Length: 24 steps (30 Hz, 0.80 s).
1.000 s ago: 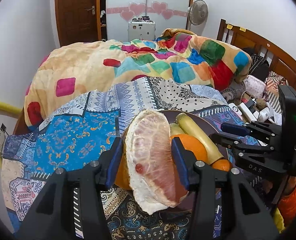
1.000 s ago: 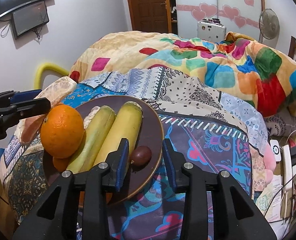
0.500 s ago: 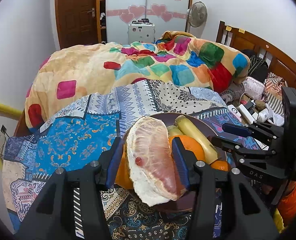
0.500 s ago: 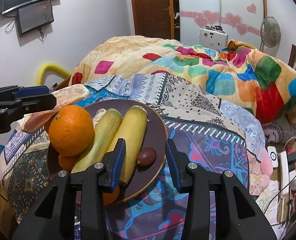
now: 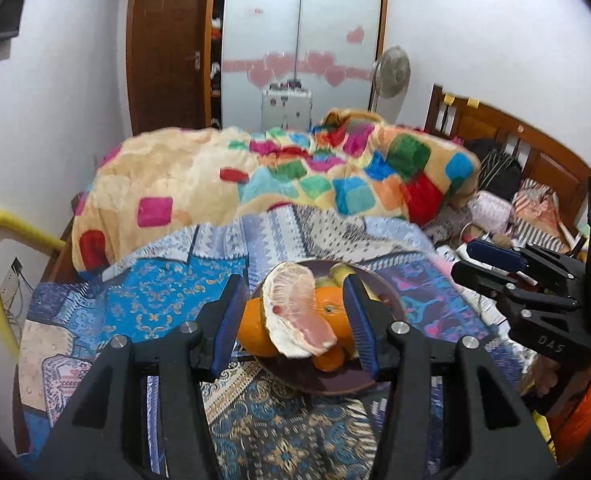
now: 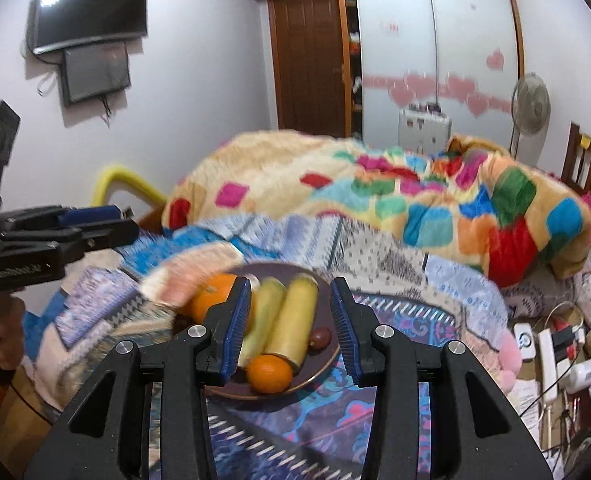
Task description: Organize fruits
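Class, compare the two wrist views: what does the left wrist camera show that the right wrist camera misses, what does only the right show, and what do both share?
Only the left wrist view shows the pomelo segment's pink flesh sharply, lying on the oranges between the open left gripper's fingers. Only the right wrist view shows the wall screens, the small dark fruit whole and the two bananas along their length. Both show the brown plate, the patchwork blanket and the fan.
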{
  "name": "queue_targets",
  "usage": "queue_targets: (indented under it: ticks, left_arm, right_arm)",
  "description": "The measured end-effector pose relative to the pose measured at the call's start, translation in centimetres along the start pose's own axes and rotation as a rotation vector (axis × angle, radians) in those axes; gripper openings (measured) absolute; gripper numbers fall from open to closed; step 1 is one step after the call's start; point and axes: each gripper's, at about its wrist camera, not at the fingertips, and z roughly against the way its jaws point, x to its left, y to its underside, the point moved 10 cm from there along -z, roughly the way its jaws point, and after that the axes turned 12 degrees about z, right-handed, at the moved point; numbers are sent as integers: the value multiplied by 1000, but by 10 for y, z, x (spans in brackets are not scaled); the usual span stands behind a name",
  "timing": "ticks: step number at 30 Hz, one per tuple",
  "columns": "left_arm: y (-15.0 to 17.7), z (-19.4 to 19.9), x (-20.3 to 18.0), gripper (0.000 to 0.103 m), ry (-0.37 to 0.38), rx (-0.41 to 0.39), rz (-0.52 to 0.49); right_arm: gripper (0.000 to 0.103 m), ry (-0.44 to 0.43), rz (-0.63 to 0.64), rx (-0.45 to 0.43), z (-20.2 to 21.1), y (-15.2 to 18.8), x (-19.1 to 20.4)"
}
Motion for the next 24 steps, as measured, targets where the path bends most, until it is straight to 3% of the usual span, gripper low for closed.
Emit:
queue_targets:
  ticks: [4,11,19,21,24]
  left_arm:
    - [0,45,-9,51,17,-81,12]
    - [7,132,-29,56,28,-255,13]
    - [23,195,-39,70,-3,-383,2]
    - [27,203,-38,85,-4,-397,15]
    - [30,213,-35,90,1,-423,30]
  right_arm:
    - [38,22,21,-98,48,-19,16]
    - [51,62,26,-236,118,-35,38]
    - [72,105,8,-335,166,-38,52]
    - [78,124,10,-353,174,-37,54]
    - [86,154,11,-378,185,-35,57]
